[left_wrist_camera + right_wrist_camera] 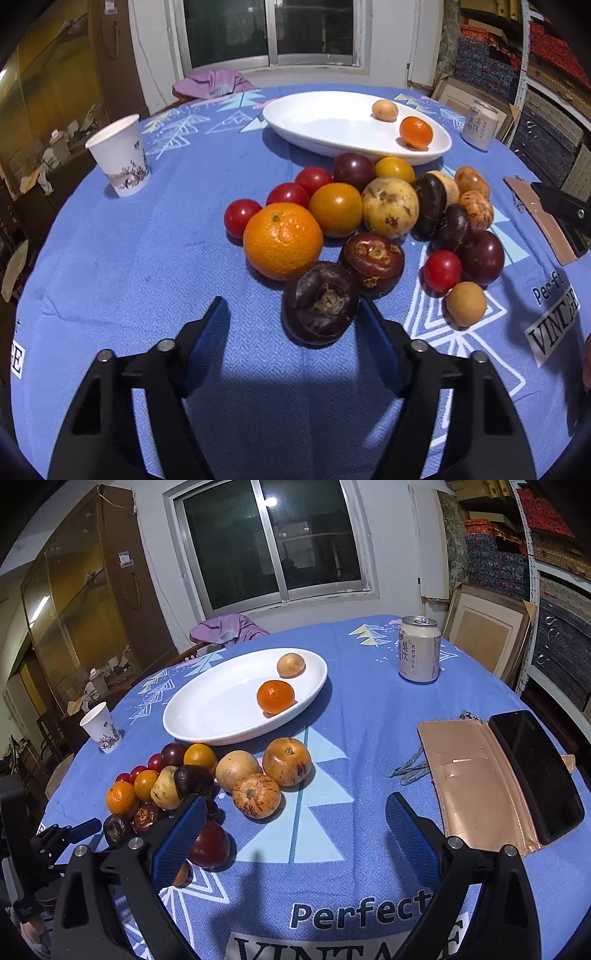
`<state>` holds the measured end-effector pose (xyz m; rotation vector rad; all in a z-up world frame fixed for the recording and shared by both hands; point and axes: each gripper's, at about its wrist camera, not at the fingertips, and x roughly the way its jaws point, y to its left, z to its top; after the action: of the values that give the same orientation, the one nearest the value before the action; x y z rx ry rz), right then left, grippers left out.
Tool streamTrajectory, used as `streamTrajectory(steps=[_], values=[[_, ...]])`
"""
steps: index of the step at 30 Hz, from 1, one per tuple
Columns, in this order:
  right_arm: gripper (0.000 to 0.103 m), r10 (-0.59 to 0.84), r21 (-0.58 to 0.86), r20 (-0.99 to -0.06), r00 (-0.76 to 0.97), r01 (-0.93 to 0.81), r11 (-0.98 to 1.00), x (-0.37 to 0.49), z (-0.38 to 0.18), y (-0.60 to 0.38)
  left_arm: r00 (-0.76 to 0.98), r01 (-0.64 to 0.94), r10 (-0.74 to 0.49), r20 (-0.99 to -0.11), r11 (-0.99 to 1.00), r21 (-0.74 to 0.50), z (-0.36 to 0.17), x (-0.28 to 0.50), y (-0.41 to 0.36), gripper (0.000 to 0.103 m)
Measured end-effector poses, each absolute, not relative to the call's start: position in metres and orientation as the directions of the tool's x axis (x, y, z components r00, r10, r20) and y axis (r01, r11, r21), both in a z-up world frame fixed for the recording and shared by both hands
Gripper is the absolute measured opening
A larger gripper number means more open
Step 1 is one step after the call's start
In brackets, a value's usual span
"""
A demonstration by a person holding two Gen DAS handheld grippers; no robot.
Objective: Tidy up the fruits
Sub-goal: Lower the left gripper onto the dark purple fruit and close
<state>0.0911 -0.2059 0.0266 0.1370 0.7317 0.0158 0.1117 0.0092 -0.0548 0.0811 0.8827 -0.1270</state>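
1. Fruits [332,221] lie heaped on my blue tablecloth [147,277], just in front of the white oval dish [314,122], which sits at twelve o'clock from my left gripper [291,317].
2. That dish holds only two pieces: a small mandarin [416,132] near its rim at three o'clock and a tan round fruit [385,110] just behind it at one o'clock. The rest of its floor is bare white.
3. My left gripper has its jaws parted with nothing pressed between them. A dark water chestnut [319,302] sits just ahead of the gap, close against the right-hand finger; whether they touch I cannot tell.
4. At eleven o'clock from that chestnut rests a large orange [282,240], and a second chestnut [372,260] touches it at one o'clock.
5. My right gripper [295,816] is spread wide and empty over bare cloth, with a dark red plum [210,845] beside its left finger.
6. A paper cup [120,155] stands at ten o'clock, its inside hidden from me. An opened drink can [418,650] stands at one o'clock in the right view.
7. A phone in an open wallet case [480,775] lies at two o'clock.
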Motion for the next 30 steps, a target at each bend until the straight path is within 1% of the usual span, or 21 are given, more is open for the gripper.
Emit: streamTrajectory(steps=[3, 4, 5, 8, 15, 17, 23, 25, 30], values=[[0.099, 0.061, 0.129, -0.665, 0.744, 0.034, 0.991, 0.091, 0.026, -0.206, 0.638, 0.124, -0.063, -0.768, 0.992, 0.021, -0.054, 0.111, 0.012, 0.068], [0.099, 0.061, 0.130, -0.667, 0.743, 0.035, 0.991, 0.091, 0.025, -0.206, 0.646, 0.118, -0.054, -0.762, 0.993, 0.030, -0.052, 0.111, 0.013, 0.065], [0.099, 0.061, 0.131, -0.668, 0.741, 0.036, 0.991, 0.092, 0.025, -0.207, 0.657, 0.106, -0.037, -0.753, 0.993, 0.043, -0.050, 0.110, 0.014, 0.064], [0.099, 0.063, 0.135, -0.671, 0.738, 0.039, 0.990, 0.093, 0.025, -0.207, 0.665, 0.074, -0.014, -0.746, 0.996, 0.047, -0.048, 0.109, 0.021, 0.064], [0.099, 0.067, 0.141, -0.678, 0.732, 0.040, 0.989, 0.094, 0.022, -0.208, 0.634, 0.070, -0.066, -0.771, 0.997, -0.029, -0.052, 0.103, 0.034, 0.062], [0.099, 0.068, 0.138, -0.676, 0.734, 0.035, 0.990, 0.093, 0.023, -0.207, 0.631, 0.074, -0.082, -0.772, 0.996, -0.045, -0.052, 0.104, 0.036, 0.056], [0.099, 0.063, 0.123, -0.677, 0.734, 0.028, 0.992, 0.092, 0.022, -0.204, 0.628, 0.097, -0.099, -0.772, 0.994, -0.048, -0.054, 0.104, 0.032, 0.047], [0.099, 0.062, 0.122, -0.677, 0.733, 0.029, 0.992, 0.093, 0.022, -0.204, 0.625, 0.106, -0.112, -0.772, 0.993, -0.058, -0.054, 0.105, 0.032, 0.042], [0.099, 0.063, 0.122, -0.679, 0.731, 0.028, 0.992, 0.093, 0.021, -0.204, 0.625, 0.112, -0.122, -0.771, 0.991, -0.066, -0.055, 0.106, 0.031, 0.041]])
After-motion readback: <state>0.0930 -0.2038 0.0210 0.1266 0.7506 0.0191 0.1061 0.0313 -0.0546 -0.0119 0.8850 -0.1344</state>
